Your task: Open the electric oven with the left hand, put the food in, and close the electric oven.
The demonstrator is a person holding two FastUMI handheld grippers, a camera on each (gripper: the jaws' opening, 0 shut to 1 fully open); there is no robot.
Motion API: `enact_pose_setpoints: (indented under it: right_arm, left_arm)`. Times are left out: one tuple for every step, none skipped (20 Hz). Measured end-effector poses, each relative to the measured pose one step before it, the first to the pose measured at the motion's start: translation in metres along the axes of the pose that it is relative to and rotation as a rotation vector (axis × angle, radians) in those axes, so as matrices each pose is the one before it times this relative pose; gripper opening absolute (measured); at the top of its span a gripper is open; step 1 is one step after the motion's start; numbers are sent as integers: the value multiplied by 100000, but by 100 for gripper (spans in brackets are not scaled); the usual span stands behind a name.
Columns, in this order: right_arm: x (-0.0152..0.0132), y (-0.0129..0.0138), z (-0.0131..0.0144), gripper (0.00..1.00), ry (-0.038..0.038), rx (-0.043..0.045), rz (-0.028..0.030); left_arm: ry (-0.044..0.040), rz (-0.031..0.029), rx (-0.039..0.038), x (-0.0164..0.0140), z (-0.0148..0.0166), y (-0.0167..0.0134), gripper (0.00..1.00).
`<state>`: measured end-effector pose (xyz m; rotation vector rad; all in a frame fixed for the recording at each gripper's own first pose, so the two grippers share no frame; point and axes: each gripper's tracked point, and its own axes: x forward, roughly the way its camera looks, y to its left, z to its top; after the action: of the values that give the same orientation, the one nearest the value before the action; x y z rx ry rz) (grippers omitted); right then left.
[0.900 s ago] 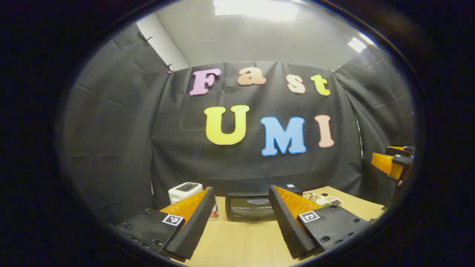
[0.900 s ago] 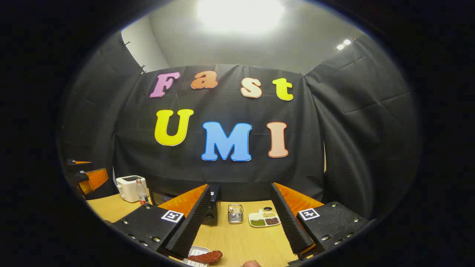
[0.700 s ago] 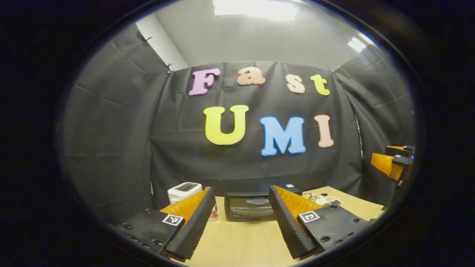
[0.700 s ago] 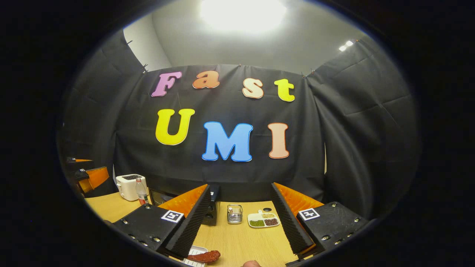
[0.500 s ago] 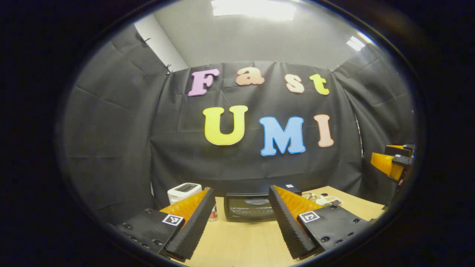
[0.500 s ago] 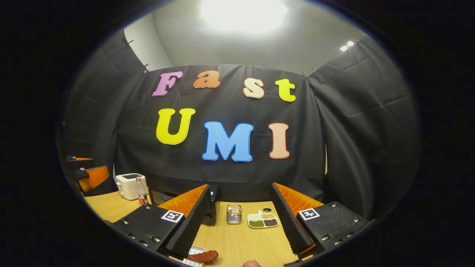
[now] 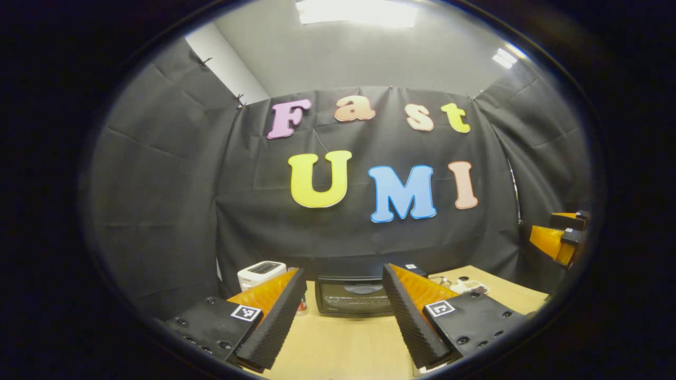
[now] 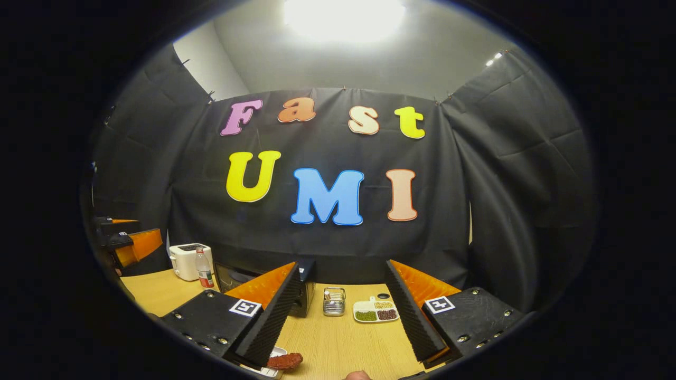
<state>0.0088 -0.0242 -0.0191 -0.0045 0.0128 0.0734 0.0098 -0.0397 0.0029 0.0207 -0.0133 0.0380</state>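
My left gripper is spread, empty; oven dead ahead at the worktop's far edge, door closed; right gripper also spread; food lies near-left under it.

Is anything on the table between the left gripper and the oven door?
Nothing visible. In the left gripper view, bare table runs from the open left gripper to the closed oven. The bottle and toaster stand off to the left.
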Motion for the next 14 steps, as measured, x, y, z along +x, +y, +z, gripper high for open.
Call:
enact_pose_setpoints:
  right_arm:
    - [-13,-188,-324,97,281,41,351]
    - [-7,-193,-428,97,896,-64,286]
    - [17,-123,-406,97,912,58,244]
    - [7,-47,-115,97,540,206,247]
    - [-74,-37,-139,97,304,213,16]
    - [95,-32,-50,97,198,175,34]
    - [202,-38,-124,97,172,88,-109]
    - [256,-18,-187,97,295,-99,-357]
    - [315,-78,-263,97,402,-133,-955]
    - [293,-101,-127,97,381,40,-1505]
    - [175,-48,-154,97,999,457,-1567]
    - [148,112,-49,97,510,633,-1059]
    - [163,95,198,97,-578,189,-1012]
    - [305,8,152,97,-358,-566,-1326]
  left_arm:
    - [110,274,-239,389,-33,-326,100]
    - [-212,18,-356,159,-60,-220,100]
    - [-382,104,-258,505,94,-112,100]
    - [-199,-237,-116,622,-38,-59,100]
    - [-45,-260,303,764,-55,-150,100]
    - [-47,-263,632,795,-180,-34,100]
    - [-50,-578,625,999,-28,-50,100]
    - [-175,-730,436,1100,-263,-114,100]
    - [2,-1069,181,1096,-255,-195,100]
    - [-11,-1014,-101,1157,-345,-79,100]
    - [704,-927,-256,1151,-311,-43,100]
    - [562,-1301,-560,1346,-543,-76,100]
    - [-253,-1166,-683,1292,-34,-170,100]
    - [-61,-944,-510,1389,-184,123,100]
